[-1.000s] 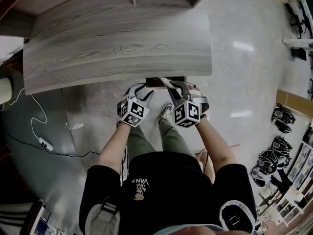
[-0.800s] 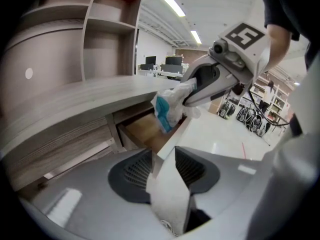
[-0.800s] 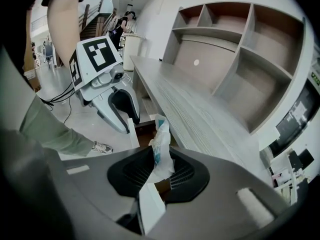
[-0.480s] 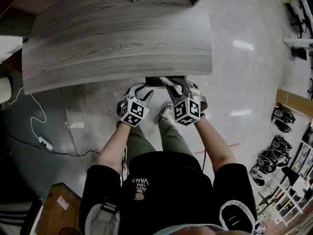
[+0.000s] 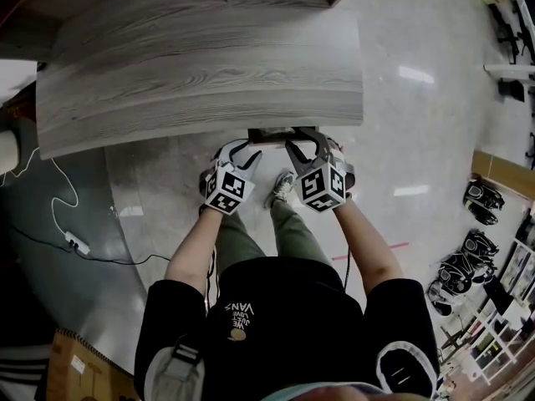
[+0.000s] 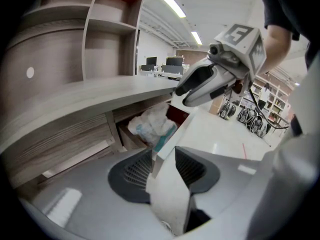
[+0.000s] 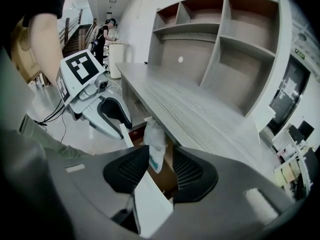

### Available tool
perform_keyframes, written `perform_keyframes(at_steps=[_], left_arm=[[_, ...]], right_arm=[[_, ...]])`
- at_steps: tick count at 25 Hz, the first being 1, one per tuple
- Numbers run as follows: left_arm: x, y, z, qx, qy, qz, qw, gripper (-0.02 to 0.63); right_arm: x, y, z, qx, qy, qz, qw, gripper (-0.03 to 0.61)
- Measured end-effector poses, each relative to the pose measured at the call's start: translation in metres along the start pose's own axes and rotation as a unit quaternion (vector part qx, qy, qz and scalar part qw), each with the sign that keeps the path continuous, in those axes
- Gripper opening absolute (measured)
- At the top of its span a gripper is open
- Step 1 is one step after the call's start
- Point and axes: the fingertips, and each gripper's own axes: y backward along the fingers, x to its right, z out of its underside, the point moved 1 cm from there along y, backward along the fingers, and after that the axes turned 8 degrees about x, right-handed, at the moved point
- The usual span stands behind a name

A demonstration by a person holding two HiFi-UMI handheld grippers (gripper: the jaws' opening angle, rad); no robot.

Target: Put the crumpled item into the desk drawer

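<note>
The right tongs [image 7: 160, 160] are opening, the crumpled item [image 7: 154, 134] hanging between them over the open drawer [image 7: 150, 204] under the desk [image 7: 200, 119]; left tongs [image 7: 121, 128] at its front

Power strip [image 5: 76, 245] on glossy floor [image 5: 418, 140], left; cardboard box [image 5: 71, 368] at lower left; red floor mark [image 5: 399, 246] right.

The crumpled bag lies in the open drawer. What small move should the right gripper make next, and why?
Probably draw the right gripper straight back, clear of the drawer. Its jaws are opening, and the crumpled bag between them does not look pressed; it rests inside the drawer. The left gripper holds the drawer front, ready to push it shut afterwards.
</note>
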Motion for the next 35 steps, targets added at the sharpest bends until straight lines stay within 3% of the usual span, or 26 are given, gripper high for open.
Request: perform_keyframes(at_steps=[27, 35], left_arm=[[-0.002, 0.001, -0.001, 0.007, 0.013, -0.016, 0.9998, 0.195], [-0.005, 0.004, 0.001, 0.002, 0.026, -0.023, 0.9994, 0.193]], right_arm=[[0.006, 0.015, 0.009, 0.001, -0.034, 0.037, 0.999, 0.117], [0.013, 0.021, 0.003, 0.018, -0.045, 0.062, 0.997, 0.023]])
